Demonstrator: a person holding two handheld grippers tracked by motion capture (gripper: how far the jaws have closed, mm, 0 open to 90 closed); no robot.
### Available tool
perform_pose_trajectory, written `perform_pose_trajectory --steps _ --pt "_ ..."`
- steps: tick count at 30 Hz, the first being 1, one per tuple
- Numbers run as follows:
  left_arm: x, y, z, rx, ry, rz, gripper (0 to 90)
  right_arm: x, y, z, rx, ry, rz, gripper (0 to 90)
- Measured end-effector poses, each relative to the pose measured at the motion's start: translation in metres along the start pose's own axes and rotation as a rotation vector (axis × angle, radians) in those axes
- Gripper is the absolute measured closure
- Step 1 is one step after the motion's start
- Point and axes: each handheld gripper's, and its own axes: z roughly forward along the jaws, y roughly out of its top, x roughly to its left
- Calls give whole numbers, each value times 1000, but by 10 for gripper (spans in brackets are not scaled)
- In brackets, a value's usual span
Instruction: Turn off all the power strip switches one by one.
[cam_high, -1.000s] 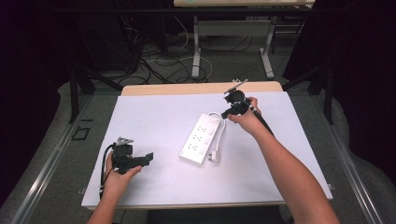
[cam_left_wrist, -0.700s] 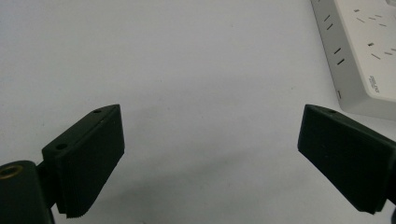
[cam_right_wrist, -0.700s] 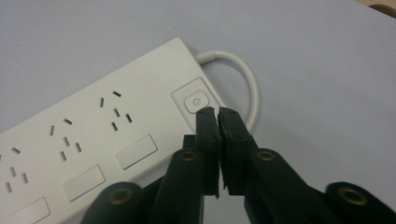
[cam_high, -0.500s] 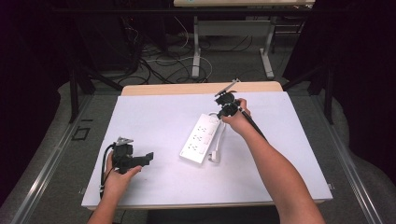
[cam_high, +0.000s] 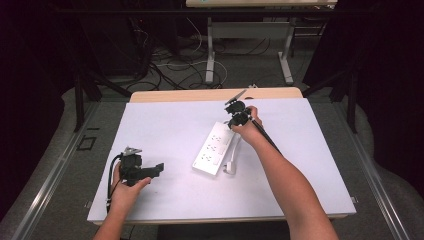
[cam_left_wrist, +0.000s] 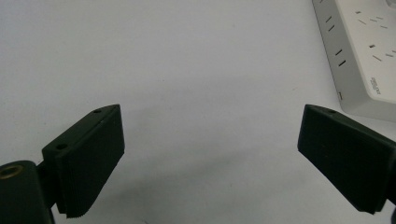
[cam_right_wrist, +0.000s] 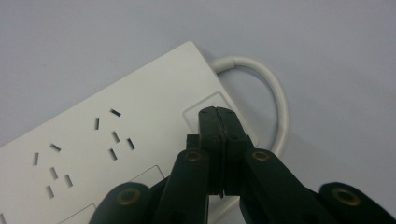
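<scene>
high view / right hand-held gripper: you hold it over the far end of the power strip, jaws clenched together with nothing between them; probably so the closed tip works as a poker on the switch.
high view / power strip: lies at an angle mid-surface, white cord looped along its right side, plug end near the front corner.
high view / left hand-held gripper: you rest it low on the surface, well apart from the strip, pointing toward it; parked, out of the way.
high view / around: cables and table legs on the floor beyond the far edge; nothing blocks your reach.
left gripper view / left hand-held gripper: jaws released wide, bare surface between them; a corner of the power strip sits upper right, not touched.
right gripper view / right hand-held gripper: shut tip sits on or just above the square switch panel at the strip's cord end; can't tell contact.
right gripper view / obstacles: cord curls just beside the tip, near but not in the path; sockets lie to the left, empty.
</scene>
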Motion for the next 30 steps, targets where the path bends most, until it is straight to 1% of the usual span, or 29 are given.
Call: perform_pose_trajectory --steps 1,2,3,4,5,6,7,8,10,11,12,13,15,16,17,19,22,23,24,27,28,29,30 --pt "0 0 0 3 -1 0 75 0 1 -1 26 -8 3 900" --pt "0 0 0 2 -2 -1 76 0 0 3 -11 -7 9 900" --pt "0 0 1 3 -1 -3 75 0 0 4 -7 -1 23 900" --pt "-1 -1 1 4 -2 -1 76 0 0 4 -7 -1 23 900" --pt "-1 0 2 7 -4 4 75 -1 0 7 -5 -6 8 900" --pt "-1 0 2 10 -5 1 75 -1 0 9 -12 -4 24 900" --pt "-1 0 2 9 -7 1 76 -1 1 8 24 -13 22 900" --pt "-1 0 2 18 -10 3 76 -2 0 9 10 -12 14 900" --pt "0 0 2 13 -4 5 76 -2 0 11 2 -10 13 900" --pt "0 0 2 14 -3 3 76 -1 1 12 14 -5 14 900" --pt "0 0 2 16 -2 2 76 -1 1 12 14 -5 14 900" --pt "1 0 2 25 -3 6 76 -1 1 13 -1 0 9 900" --pt "1 -1 2 17 -1 0 76 0 2 14 -5 0 1 900" --pt "1 -1 2 17 -1 0 76 0 2 14 -5 0 1 900" --pt "1 -1 2 17 0 0 77 0 2 15 -11 3 12 900" --pt "1 -1 2 16 2 -1 77 0 2 15 -5 2 4 900" --pt "1 -1 1 24 0 0 77 0 2 16 9 -7 -12 900" --pt "0 -1 1 25 1 2 77 1 1 17 -7 -12 -13 900" --pt "0 -1 1 24 1 2 77 1 1 17 -7 -12 -13 900" --pt "0 -1 1 20 1 -1 77 5 1 17 10 -37 -24 900" --pt "-1 -1 2 12 5 -4 77 5 1 18 -1 -36 -22 900" --pt "-1 -1 2 13 5 -4 77 5 0 19 -23 -27 -15 900" --pt "-1 -2 1 13 5 -4 77 5 0 19 -23 -27 -15 900"
